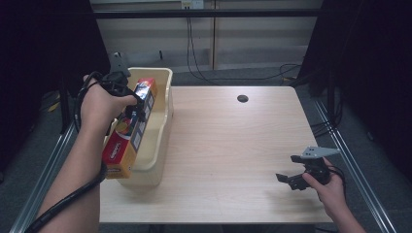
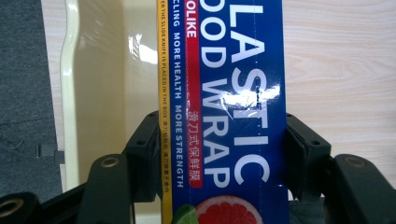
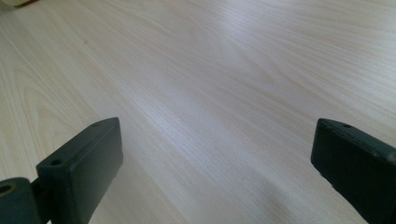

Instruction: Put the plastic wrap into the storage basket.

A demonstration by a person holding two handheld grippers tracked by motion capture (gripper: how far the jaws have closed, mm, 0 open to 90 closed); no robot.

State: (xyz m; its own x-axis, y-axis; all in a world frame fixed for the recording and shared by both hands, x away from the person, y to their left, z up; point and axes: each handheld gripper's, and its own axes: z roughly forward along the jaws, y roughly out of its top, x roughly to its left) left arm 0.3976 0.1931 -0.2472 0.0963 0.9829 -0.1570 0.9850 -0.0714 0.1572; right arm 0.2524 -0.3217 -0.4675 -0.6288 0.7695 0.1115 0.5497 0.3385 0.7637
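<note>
Glossy cardboard wrap box (image 2: 233,116); matt wooden table (image 1: 228,145).

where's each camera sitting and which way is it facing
High view: above the person's side, facing forward and down on the table; both forearms, left gripper, right gripper.
Left gripper view: rides that gripper, looks down its jaws clamping the plastic wrap box over the beige bin.
Right gripper view: looks along open jaws over bare tabletop.
Shared: box and bin, high and left.

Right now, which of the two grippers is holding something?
The left gripper, above the cream bin: its jaws clamp the long plastic wrap box. The right gripper sits over bare table, jaws wide apart with nothing between them.
</note>
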